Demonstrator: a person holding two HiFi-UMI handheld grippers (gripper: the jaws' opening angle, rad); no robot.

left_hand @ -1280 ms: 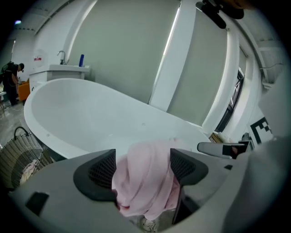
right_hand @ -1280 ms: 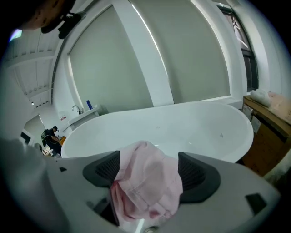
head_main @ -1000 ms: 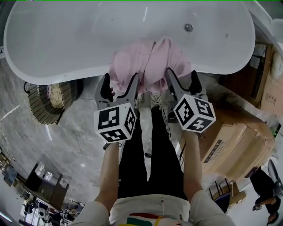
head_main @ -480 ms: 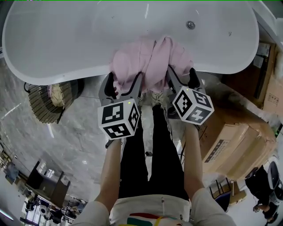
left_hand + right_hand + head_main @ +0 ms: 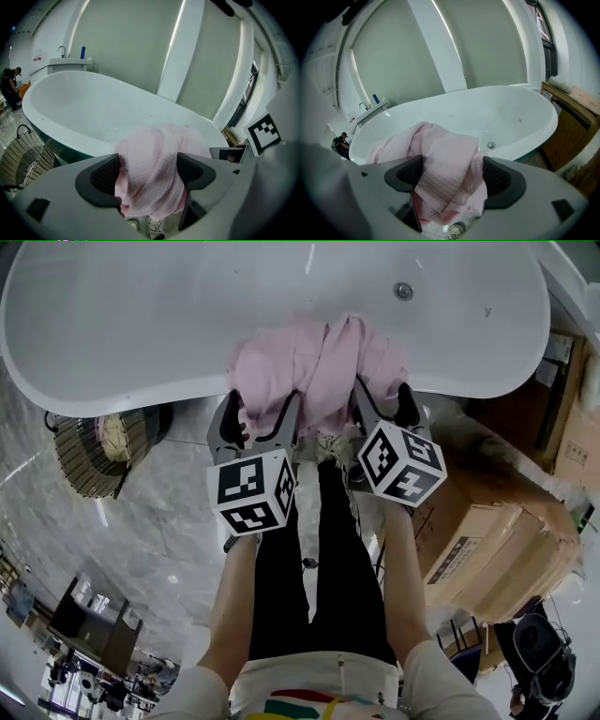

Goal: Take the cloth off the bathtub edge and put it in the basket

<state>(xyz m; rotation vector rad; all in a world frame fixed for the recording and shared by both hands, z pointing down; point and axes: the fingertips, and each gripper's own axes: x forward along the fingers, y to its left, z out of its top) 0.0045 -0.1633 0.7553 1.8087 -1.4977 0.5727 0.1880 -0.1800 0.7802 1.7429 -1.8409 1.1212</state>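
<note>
Open floor (image 5: pixel 141 549) left up to basket (image 5: pixel 80 465) — bathtub rim (image 5: pixel 94 395) ahead, cardboard boxes (image 5: pixel 478 540) right

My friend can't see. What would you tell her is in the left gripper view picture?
A pink cloth hangs over the near edge of a big white bathtub, and the left gripper has its two dark jaws apart, one on each side of the cloth. A basket sits low at the left, beside the tub.

Grey marbled floor (image 5: pixel 141 549), cardboard boxes (image 5: pixel 487 540) at the right, pale green wall (image 5: pixel 126 42) with a white pillar (image 5: pixel 180 51).
</note>
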